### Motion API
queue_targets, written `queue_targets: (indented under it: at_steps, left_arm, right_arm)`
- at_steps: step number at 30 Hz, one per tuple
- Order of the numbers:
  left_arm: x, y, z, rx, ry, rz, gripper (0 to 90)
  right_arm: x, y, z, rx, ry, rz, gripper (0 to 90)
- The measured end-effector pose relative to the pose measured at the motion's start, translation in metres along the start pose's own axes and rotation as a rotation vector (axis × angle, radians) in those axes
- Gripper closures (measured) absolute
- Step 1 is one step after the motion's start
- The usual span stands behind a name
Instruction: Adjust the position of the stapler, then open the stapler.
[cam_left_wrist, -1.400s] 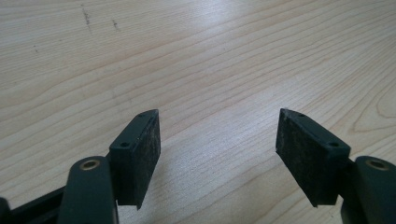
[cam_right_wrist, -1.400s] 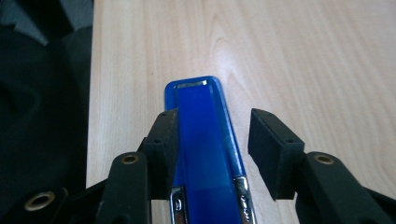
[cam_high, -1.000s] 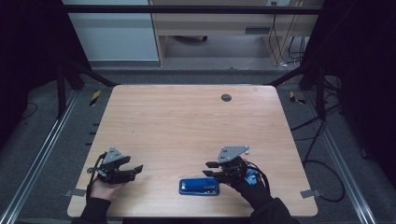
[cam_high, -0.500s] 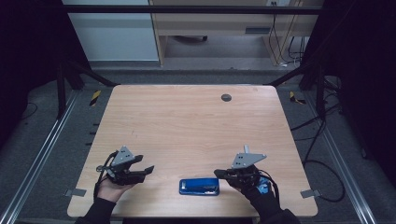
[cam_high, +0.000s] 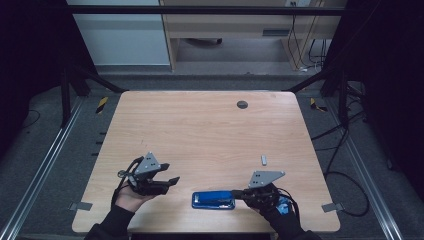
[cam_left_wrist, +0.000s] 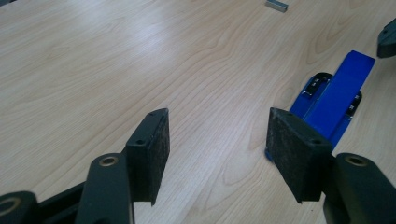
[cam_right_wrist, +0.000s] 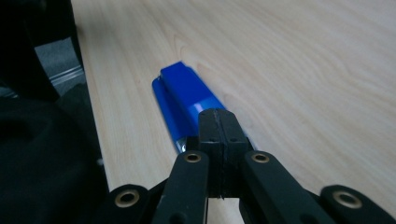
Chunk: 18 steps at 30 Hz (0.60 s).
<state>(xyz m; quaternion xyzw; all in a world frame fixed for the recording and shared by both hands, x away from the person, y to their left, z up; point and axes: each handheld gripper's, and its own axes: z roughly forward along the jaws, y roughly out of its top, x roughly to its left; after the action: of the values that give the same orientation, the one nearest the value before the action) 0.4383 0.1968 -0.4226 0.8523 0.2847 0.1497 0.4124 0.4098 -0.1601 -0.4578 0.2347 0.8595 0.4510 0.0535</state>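
A blue stapler lies flat near the table's front edge, long side left to right. My right gripper is shut with nothing between its pads. Its tip sits over the stapler's right end; I cannot tell whether it touches. My left gripper is held to the left of the stapler, apart from it and pointing toward it. In the left gripper view its jaws stand open over bare wood, having just been closing a little, with the stapler ahead to the right.
A small grey metal strip lies on the wooden table behind the right gripper, also visible as the strip far ahead. A round dark grommet sits near the back edge. Dark floor and metal rails surround the table.
My right gripper has closed its jaws and shifted right and forward, to the stapler's right end. My left hand has moved right toward the stapler and risen slightly. The stapler has not moved.
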Motion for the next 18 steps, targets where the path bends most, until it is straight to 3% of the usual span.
queue_targets:
  at_steps: [11,18]
  left_arm:
    - [-0.013,0.027,0.012,0.052,-0.073,0.082,39.1]
    - [-0.020,0.035,0.019,0.076,-0.098,0.114,39.0]
  right_arm:
    - [0.003,-0.009,0.003,0.041,0.016,-0.005,90.0]
    - [0.004,-0.013,0.005,0.061,0.014,0.002,90.0]
